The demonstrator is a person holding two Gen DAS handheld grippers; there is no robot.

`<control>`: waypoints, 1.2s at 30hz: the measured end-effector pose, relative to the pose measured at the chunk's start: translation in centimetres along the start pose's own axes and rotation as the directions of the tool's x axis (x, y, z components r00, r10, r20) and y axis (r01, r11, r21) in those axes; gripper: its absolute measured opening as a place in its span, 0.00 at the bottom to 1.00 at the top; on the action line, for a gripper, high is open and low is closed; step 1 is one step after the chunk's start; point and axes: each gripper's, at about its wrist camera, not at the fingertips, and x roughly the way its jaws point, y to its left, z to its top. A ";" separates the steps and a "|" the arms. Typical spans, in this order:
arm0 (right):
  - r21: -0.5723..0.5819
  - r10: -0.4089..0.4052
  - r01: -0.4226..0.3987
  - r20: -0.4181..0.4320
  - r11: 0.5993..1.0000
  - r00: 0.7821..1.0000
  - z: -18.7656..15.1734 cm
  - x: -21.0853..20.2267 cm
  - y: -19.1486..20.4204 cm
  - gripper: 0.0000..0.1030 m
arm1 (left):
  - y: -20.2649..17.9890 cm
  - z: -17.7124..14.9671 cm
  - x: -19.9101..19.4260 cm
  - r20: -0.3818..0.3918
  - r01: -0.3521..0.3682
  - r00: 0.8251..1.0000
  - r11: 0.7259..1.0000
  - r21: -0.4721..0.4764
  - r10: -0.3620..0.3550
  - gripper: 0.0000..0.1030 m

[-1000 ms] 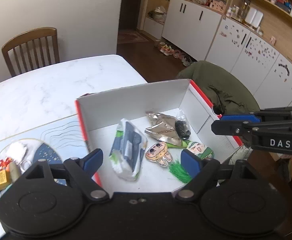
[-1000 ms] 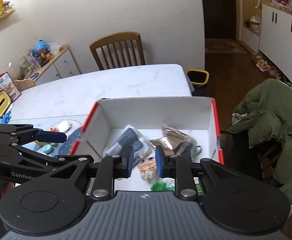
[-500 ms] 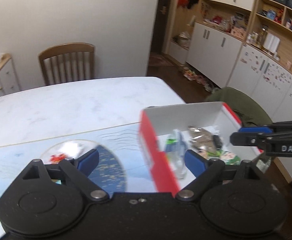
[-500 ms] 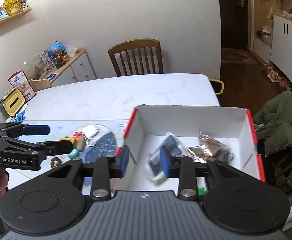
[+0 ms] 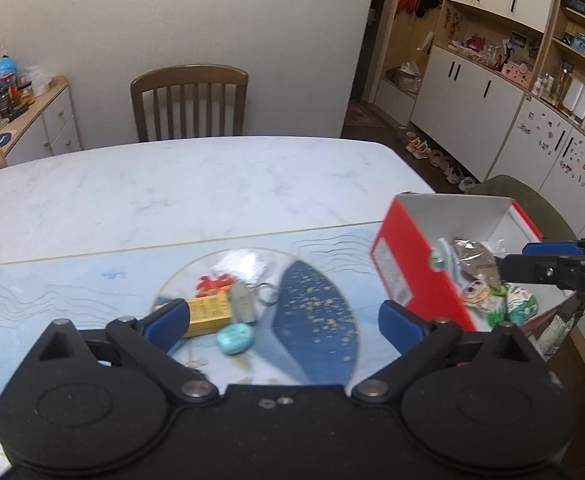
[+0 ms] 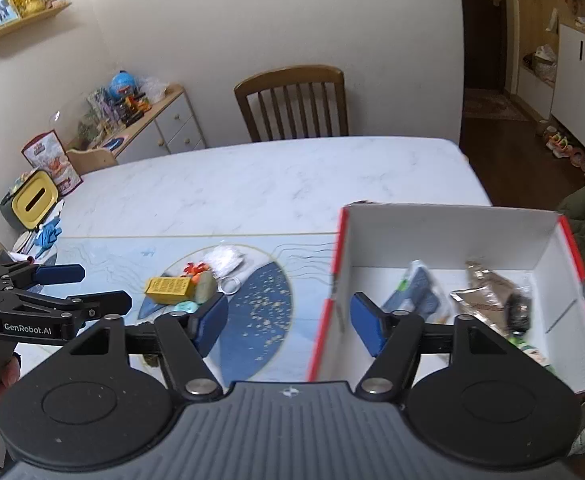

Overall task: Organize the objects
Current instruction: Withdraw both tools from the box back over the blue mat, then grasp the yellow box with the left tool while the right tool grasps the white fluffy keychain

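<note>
My left gripper (image 5: 280,320) and right gripper (image 6: 288,320) both hang spread and empty above the table (image 5: 172,188). The small items (image 5: 228,308) lie on the blue mat (image 5: 316,312), beside the red-and-white box (image 6: 452,236) of packets.

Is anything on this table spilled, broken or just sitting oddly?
Nothing looks spilled or broken. The one odd thing is the red box: it sits at the table's right edge, and may overhang it. A few small things, such as a yellow block and a turquoise piece, lie loose on the blue mat.
</note>
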 end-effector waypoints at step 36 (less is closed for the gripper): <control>-0.009 -0.052 0.051 -0.255 0.999 0.966 5.4 22.3 6.2 0.78 | 9.3 -1.0 13.9 -0.167 -0.074 0.984 0.994 -0.086 0.059 0.99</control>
